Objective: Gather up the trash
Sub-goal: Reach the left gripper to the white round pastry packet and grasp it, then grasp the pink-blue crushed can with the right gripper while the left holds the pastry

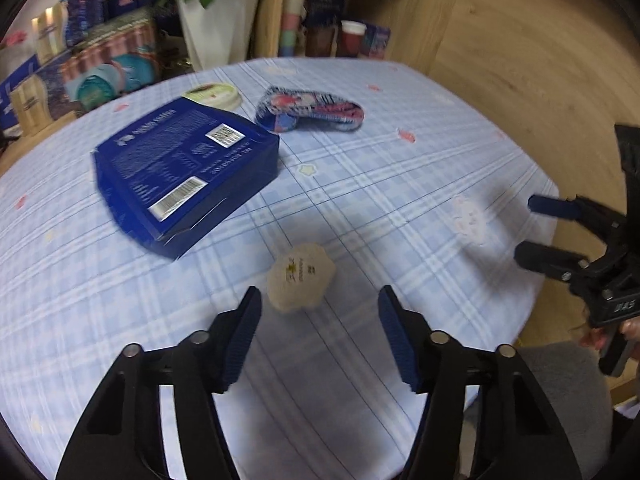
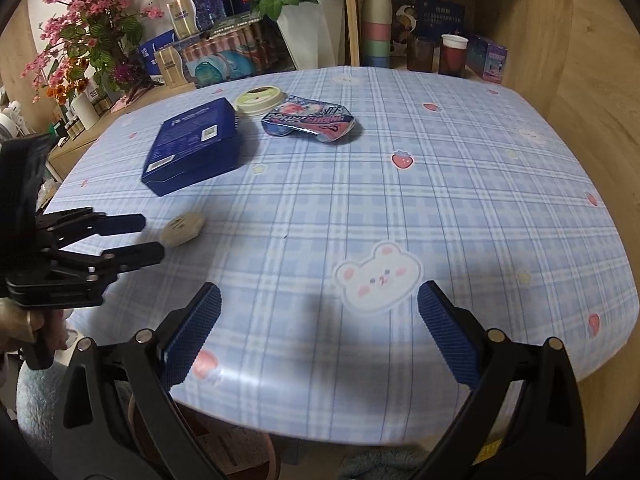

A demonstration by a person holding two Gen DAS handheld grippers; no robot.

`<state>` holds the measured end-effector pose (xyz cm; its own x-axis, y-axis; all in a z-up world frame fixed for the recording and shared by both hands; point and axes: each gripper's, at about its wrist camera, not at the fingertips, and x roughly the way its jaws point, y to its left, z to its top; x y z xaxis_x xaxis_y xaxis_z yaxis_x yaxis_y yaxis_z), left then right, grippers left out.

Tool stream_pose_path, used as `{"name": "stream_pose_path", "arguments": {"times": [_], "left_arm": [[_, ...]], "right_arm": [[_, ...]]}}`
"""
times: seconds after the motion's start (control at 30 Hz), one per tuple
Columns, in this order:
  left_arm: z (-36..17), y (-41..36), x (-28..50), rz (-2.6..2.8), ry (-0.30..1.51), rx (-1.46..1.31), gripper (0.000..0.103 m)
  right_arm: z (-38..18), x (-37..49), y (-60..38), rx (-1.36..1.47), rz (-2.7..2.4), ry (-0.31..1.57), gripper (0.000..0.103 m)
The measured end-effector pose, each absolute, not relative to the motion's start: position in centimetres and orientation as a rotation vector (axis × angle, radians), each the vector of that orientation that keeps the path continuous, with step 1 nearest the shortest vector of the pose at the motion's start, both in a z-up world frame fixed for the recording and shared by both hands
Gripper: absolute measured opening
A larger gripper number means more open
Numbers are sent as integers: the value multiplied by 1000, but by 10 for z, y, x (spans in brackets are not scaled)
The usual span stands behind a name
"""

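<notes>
A tabletop (image 2: 460,208) under a pale blue checked cloth fronts a light wooden shelf unit (image 2: 528,20); left of that unit stand a white planter (image 2: 312,32) and pink blossoms (image 2: 84,20).

Two hand-held grippers, both angled downward with nothing between their fingers

The left black hand-held gripper with blue ribbed pads (image 1: 318,300) has its jaws parted, pads clear of any contact; a hand (image 2: 24,326) grips its handle from below. The right black hand-held gripper with blue ribbed pads (image 2: 318,300) stands wider apart, empty too, and fingers of the hand holding it (image 1: 630,326) show at its handle.
</notes>
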<state>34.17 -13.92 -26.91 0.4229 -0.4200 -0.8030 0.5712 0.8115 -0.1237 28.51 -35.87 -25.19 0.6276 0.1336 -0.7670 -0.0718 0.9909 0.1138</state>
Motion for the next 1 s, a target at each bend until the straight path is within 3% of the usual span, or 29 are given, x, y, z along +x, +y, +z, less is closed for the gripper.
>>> {"name": "stream_pose_path", "arguments": {"times": [0.37, 0.43, 0.47, 0.63, 0.73, 1.0], "left_arm": [[-286, -147, 376, -672, 984, 237, 52], [-286, -150, 375, -668, 977, 255, 47], [-287, -151, 376, -671, 973, 263, 38], [-284, -138, 372, -670, 971, 188, 37], [-276, -124, 372, -645, 947, 104, 37], [-251, -89, 374, -578, 893, -7, 37]], "right_arm": [[-261, 324, -362, 41, 160, 899, 97], [-260, 333, -359, 15, 178, 897, 97], [-260, 338, -357, -5, 185, 897, 97], [-257, 372, -344, -180, 212, 884, 96], [-261, 398, -337, -242, 211, 890, 85], [-276, 467, -299, -446, 173, 900, 74]]}}
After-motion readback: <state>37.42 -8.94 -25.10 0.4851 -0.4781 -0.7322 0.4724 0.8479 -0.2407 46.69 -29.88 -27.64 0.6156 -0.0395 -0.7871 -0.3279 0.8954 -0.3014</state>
